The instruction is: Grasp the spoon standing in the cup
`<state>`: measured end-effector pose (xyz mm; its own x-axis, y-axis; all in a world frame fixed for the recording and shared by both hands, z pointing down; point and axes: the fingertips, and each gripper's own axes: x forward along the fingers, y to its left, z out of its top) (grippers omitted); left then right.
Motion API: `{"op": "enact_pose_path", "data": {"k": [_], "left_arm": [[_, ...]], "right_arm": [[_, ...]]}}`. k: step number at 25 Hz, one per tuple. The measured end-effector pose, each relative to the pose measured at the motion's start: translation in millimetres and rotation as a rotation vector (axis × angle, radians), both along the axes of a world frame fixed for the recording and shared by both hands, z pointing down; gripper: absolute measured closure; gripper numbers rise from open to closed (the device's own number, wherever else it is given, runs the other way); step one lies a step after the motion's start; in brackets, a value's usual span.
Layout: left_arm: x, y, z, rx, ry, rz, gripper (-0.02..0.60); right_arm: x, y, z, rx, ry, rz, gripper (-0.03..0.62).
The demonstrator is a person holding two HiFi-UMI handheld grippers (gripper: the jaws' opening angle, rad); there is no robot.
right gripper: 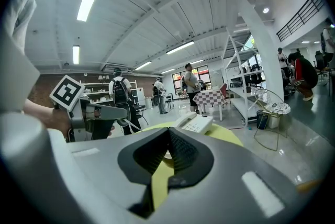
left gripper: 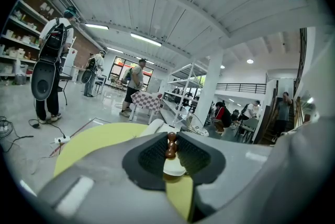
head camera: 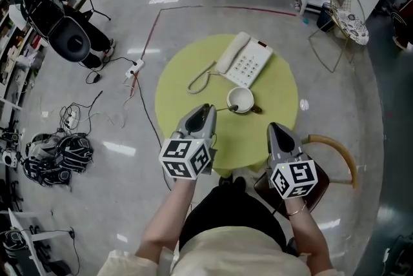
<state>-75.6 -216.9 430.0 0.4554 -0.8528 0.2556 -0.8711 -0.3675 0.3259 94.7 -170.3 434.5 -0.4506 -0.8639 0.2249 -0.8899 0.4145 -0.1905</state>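
Note:
A white cup (head camera: 241, 99) stands near the middle of the round yellow-green table (head camera: 181, 84). The spoon (head camera: 224, 108) leans out of the cup toward the left. My left gripper (head camera: 210, 109) is shut on the spoon's handle. In the left gripper view the brown beaded handle (left gripper: 170, 145) sits pinched between the dark pads, with the white cup (left gripper: 174, 168) just beyond. My right gripper (head camera: 276, 127) hovers over the table's near right edge, apart from the cup. Its jaws (right gripper: 168, 135) meet at the tips with nothing between them.
A white desk phone (head camera: 244, 60) with a coiled cord lies behind the cup. A wooden-rimmed chair (head camera: 337, 147) stands at the table's right. Cables and bags (head camera: 58, 153) lie on the floor at left. People stand in the hall beyond.

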Motion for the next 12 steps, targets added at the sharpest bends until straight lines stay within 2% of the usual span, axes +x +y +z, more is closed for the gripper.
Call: {"op": "enact_pose_path", "data": {"k": [12], "left_arm": [[-11, 44, 6, -0.018, -0.001, 0.005, 0.525]], "right_arm": [[-11, 30, -7, 0.021, 0.003, 0.005, 0.594]]}}
